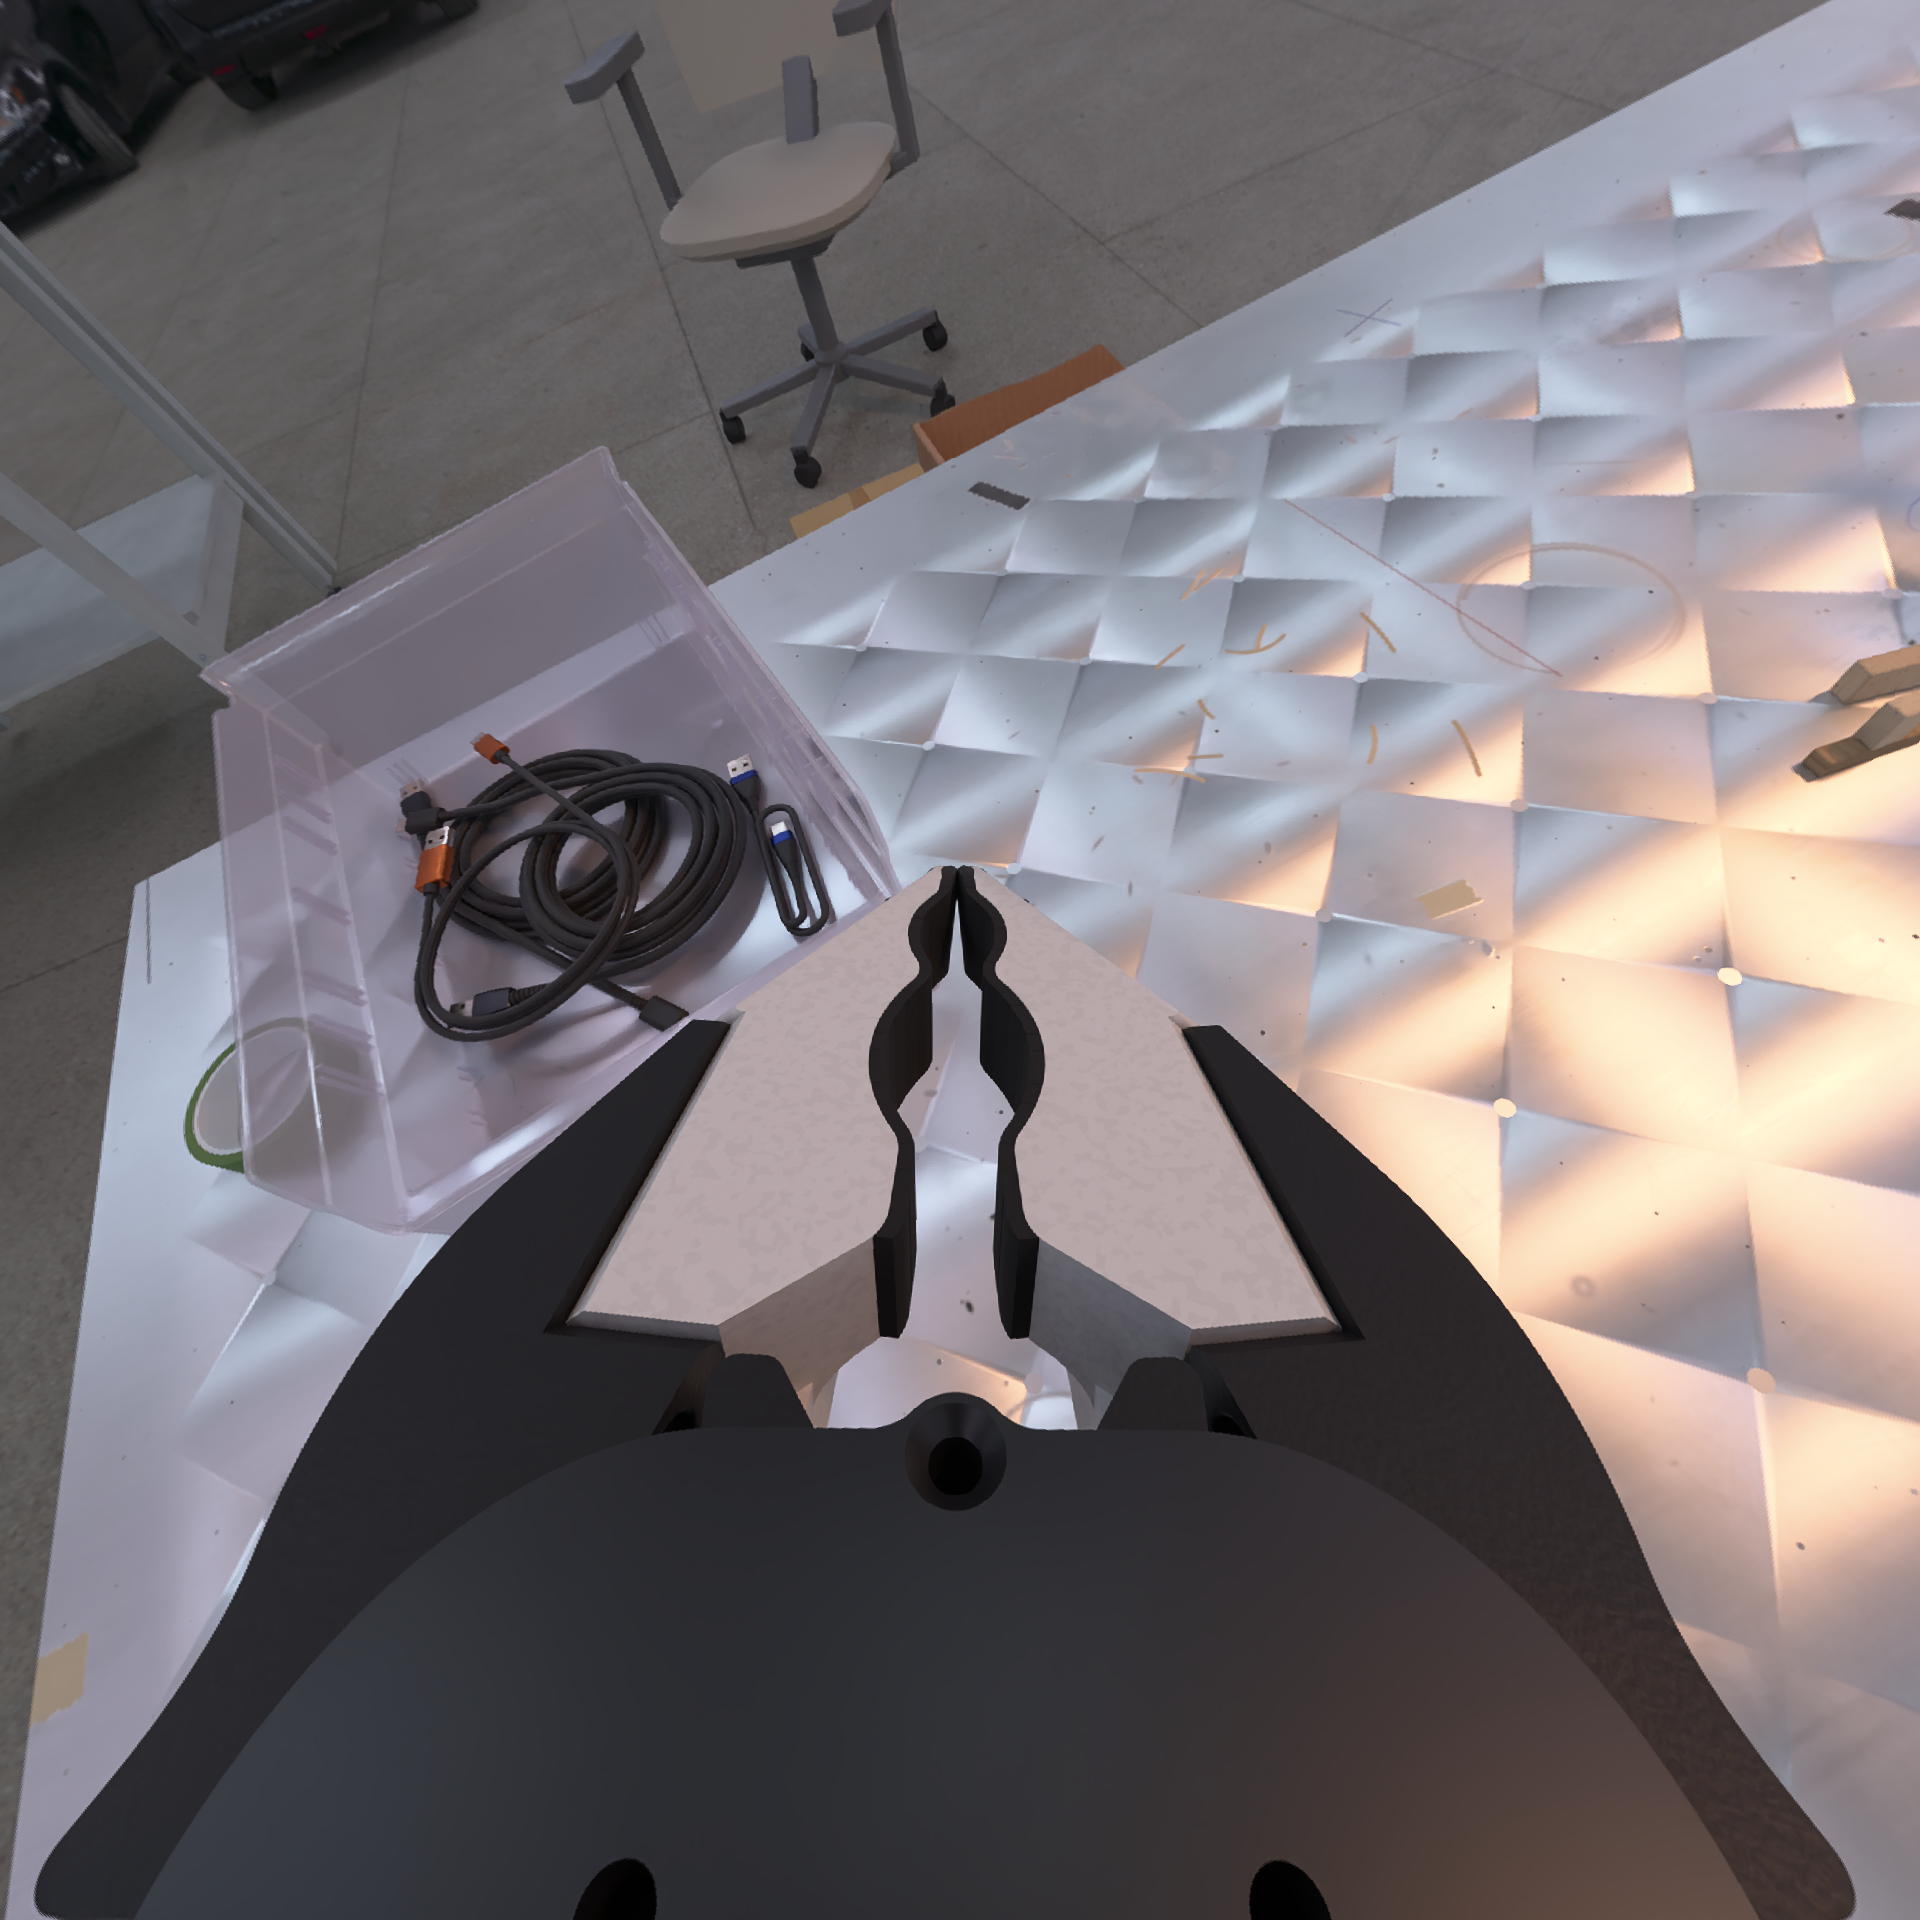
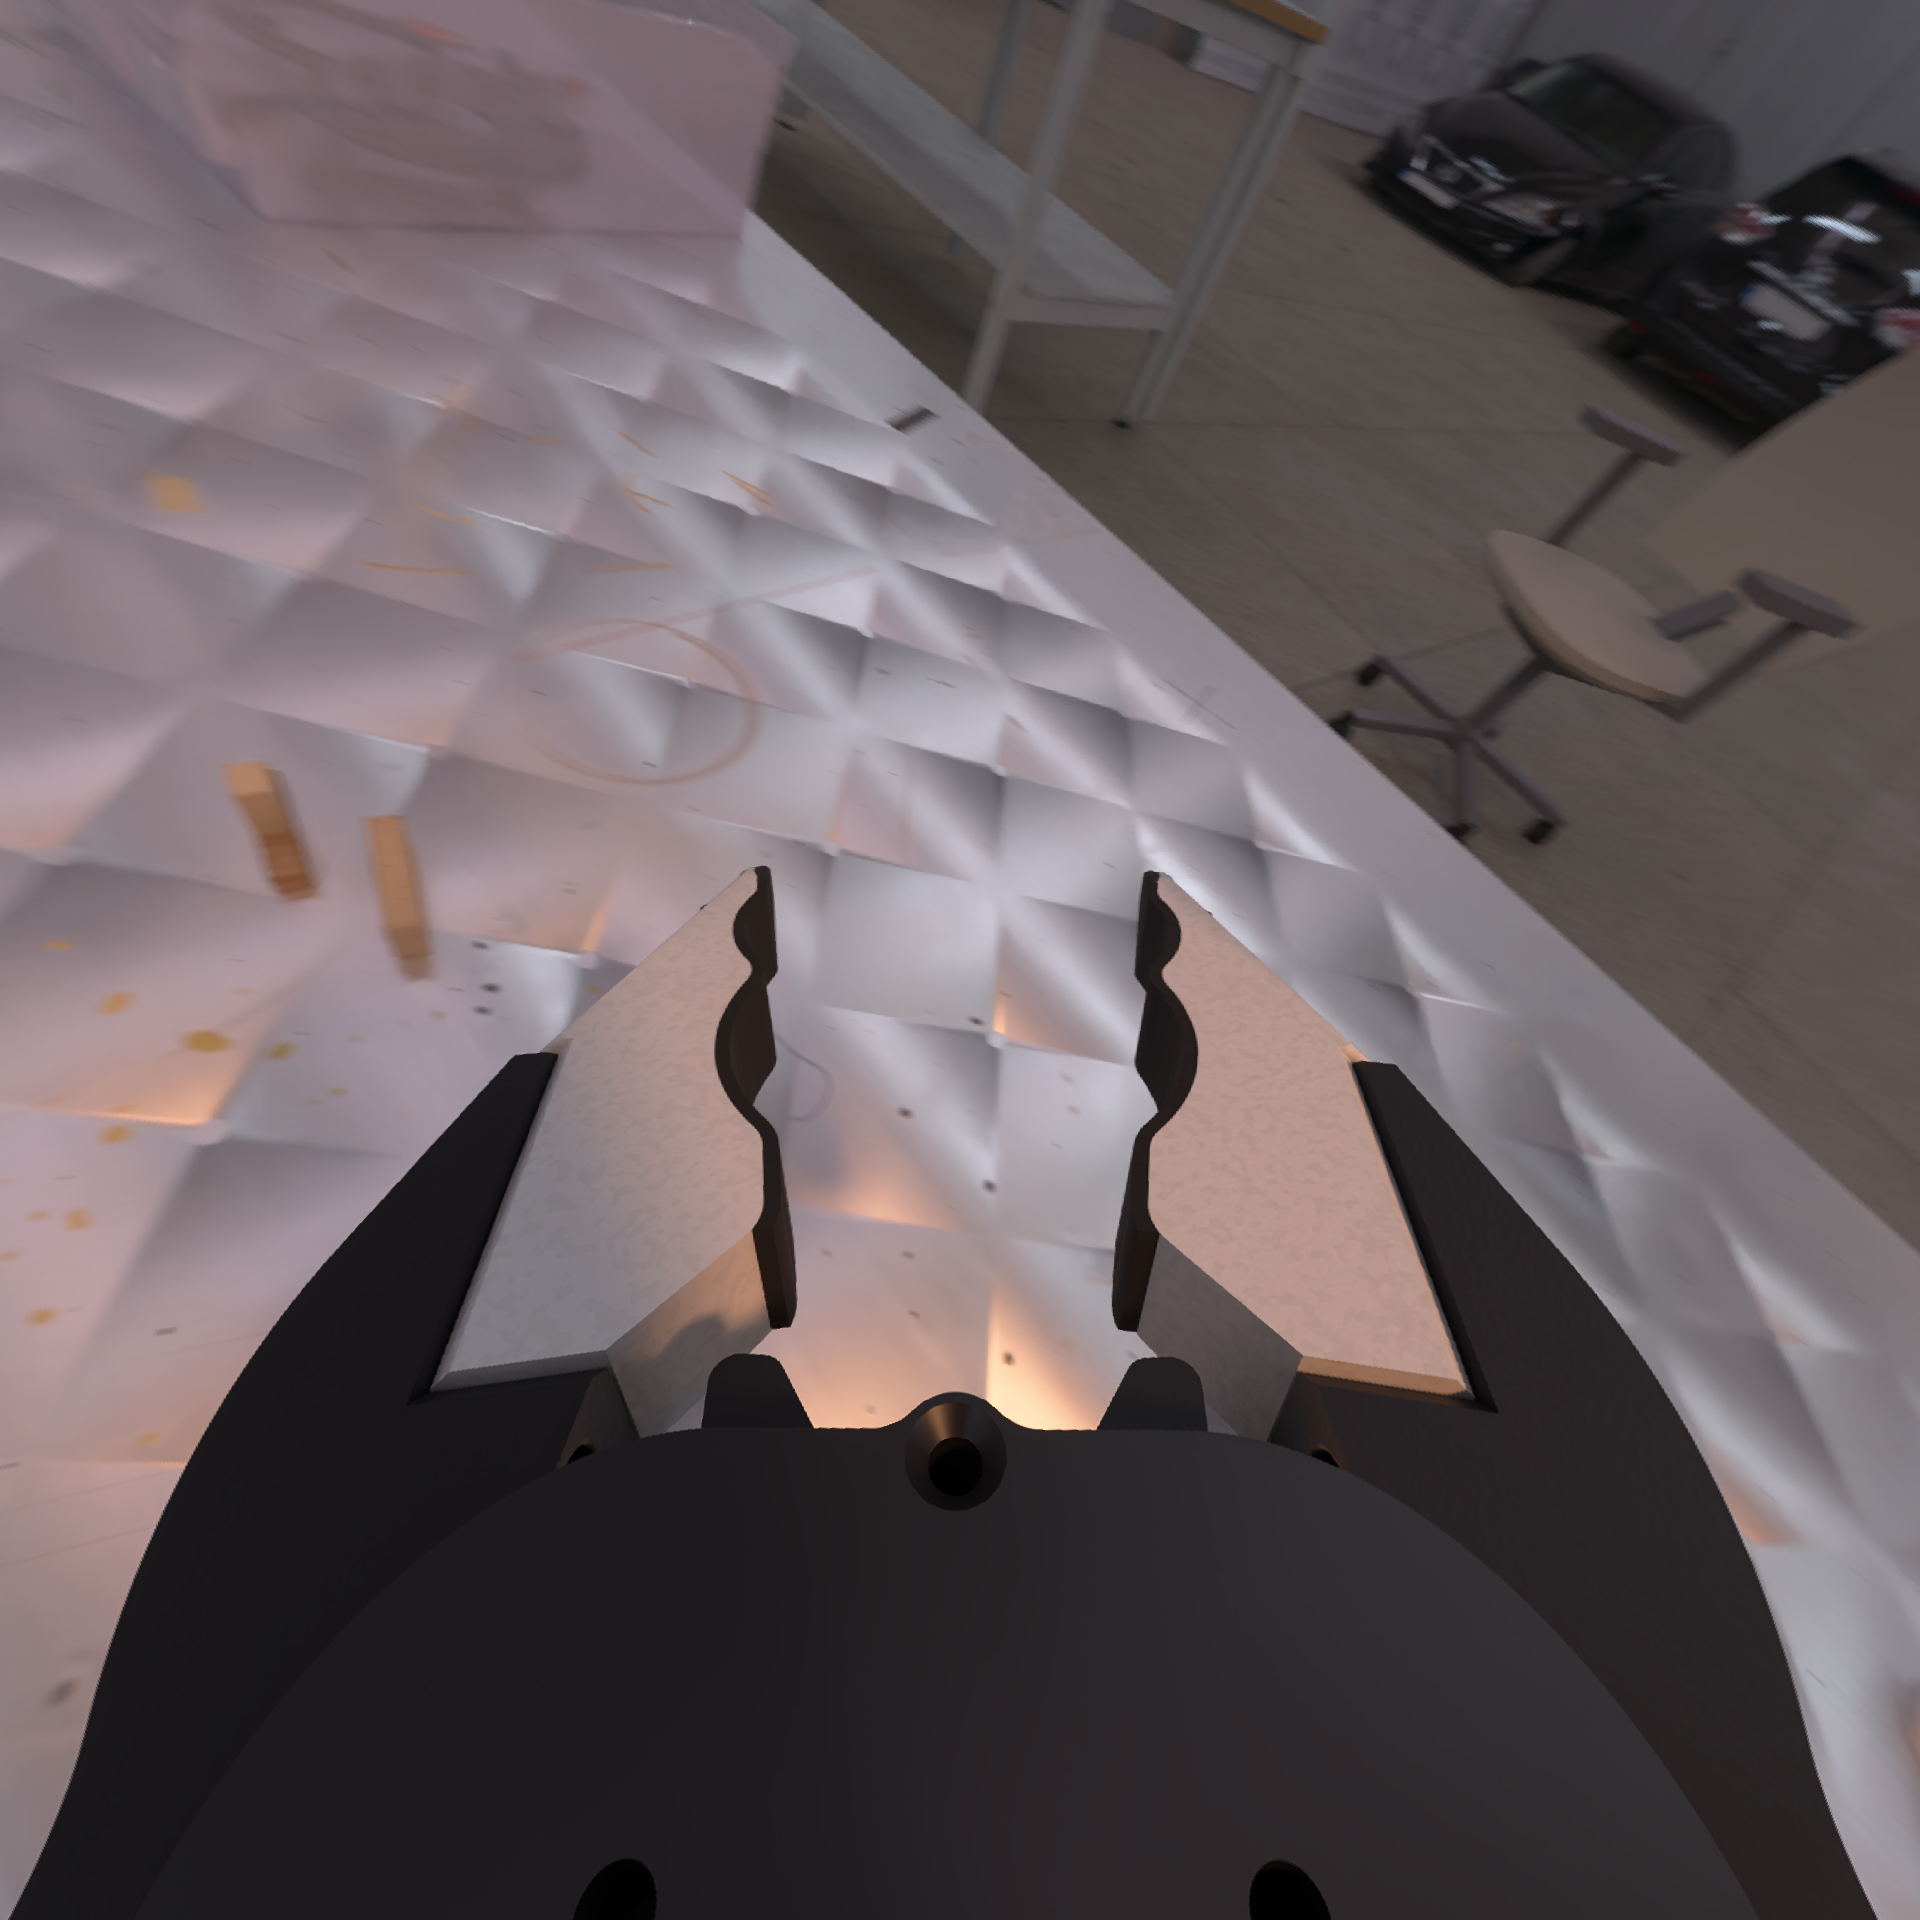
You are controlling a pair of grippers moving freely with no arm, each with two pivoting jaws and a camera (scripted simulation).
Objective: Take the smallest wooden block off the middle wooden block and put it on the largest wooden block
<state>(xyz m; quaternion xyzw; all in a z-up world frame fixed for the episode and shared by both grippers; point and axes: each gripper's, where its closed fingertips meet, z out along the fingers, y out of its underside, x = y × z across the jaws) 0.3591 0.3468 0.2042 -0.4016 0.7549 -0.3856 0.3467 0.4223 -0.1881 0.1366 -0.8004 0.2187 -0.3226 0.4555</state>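
Two long wooden blocks lie side by side on the shiny quilted metal table (image 2: 935, 727). In the right wrist view, which is blurred, they are one block (image 2: 272, 831) and another (image 2: 400, 896), well to the left of and beyond my right gripper (image 2: 956, 883). That gripper is open and empty above bare table. In the left wrist view the blocks (image 1: 1870, 675) (image 1: 1860, 750) show at the far right edge, partly cut off. I cannot tell which block is which size, or whether one is stacked. My left gripper (image 1: 956, 878) is shut and empty, far from the blocks.
A clear plastic bin (image 1: 312, 831) holding coiled black cables (image 1: 582, 873) stands just left of the left gripper, with a green tape roll (image 1: 208, 1112) beside it. The bin (image 2: 468, 104) also shows blurred at the top of the right wrist view. The table edge (image 2: 1299, 727) runs diagonally, with an office chair (image 1: 790, 197) on the floor beyond.
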